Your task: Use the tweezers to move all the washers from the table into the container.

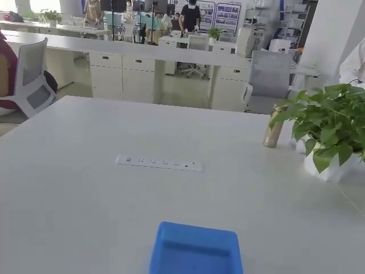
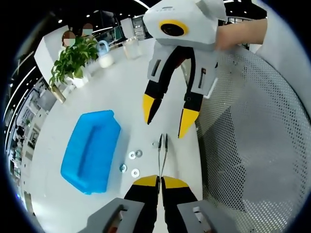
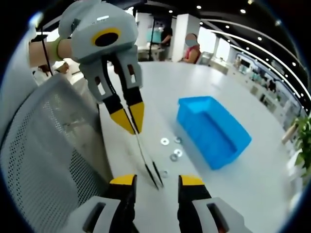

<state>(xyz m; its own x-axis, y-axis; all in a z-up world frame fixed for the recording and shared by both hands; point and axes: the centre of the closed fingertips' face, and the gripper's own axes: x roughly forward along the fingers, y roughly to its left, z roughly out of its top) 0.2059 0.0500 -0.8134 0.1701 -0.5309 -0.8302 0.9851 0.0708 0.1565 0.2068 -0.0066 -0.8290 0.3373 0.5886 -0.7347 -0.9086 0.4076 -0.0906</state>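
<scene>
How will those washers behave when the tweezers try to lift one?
The washers lie flat and look thin, so the tweezers may struggle to catch an edge. They look like smooth, light metal, so one may skid across the table or slip out.

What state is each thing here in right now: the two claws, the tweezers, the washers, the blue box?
Left gripper: shut on the tweezers.
Right gripper: open, holding nothing.
Tweezers: gripped, tips near the table, no washer in them.
Washers: lying loose on the table, outside the container.
Container: upright, open-topped, looks empty.
</scene>
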